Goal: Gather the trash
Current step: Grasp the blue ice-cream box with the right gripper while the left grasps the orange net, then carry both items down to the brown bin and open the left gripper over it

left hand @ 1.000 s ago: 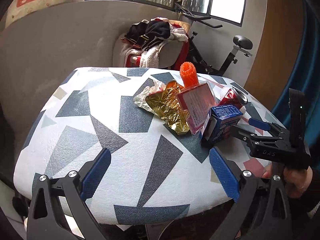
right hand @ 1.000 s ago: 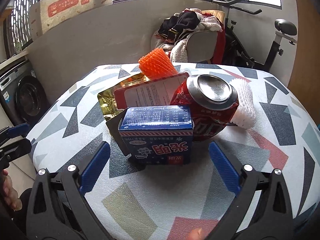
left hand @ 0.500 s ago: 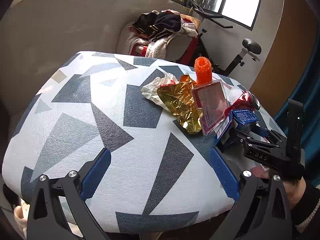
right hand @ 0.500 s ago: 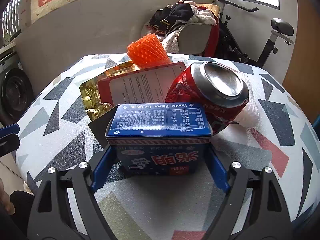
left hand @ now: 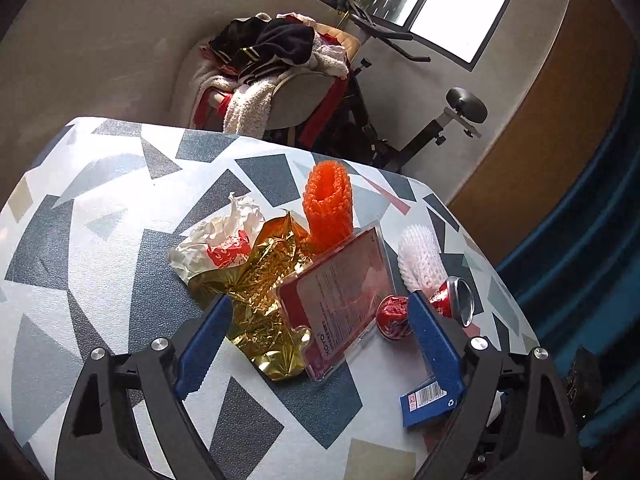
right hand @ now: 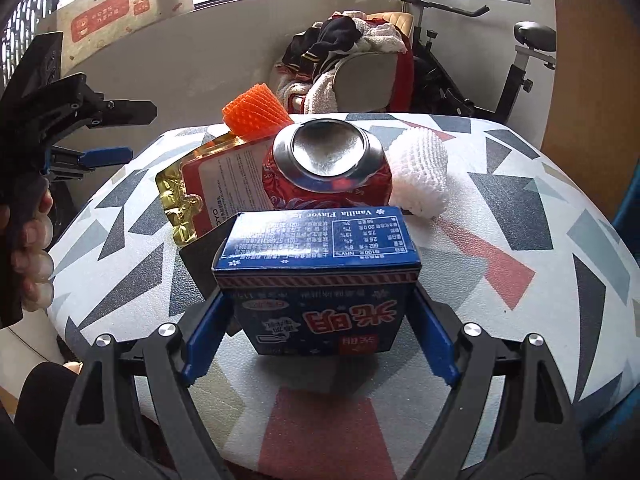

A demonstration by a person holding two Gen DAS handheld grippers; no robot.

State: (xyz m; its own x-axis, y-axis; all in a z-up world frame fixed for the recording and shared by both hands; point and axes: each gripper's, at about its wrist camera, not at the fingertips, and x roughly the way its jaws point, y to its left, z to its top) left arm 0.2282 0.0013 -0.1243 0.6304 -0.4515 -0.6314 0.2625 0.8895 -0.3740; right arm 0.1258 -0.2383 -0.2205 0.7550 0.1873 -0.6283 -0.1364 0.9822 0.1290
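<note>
Since the earlier frame, the blue carton has been clamped by the right gripper; the left gripper, brought over the gold wrapper, has been narrowing, nothing grasped.

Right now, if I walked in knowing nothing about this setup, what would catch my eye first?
Probably the blue cardboard ice-cream box in the foreground, clamped between the right gripper's blue fingers. Just behind it, a crushed red drink can lies with its silver end facing you. Further back, on the table's triangle-patterned cloth, a bright orange foam net sleeve stands beside crumpled gold foil.
</note>
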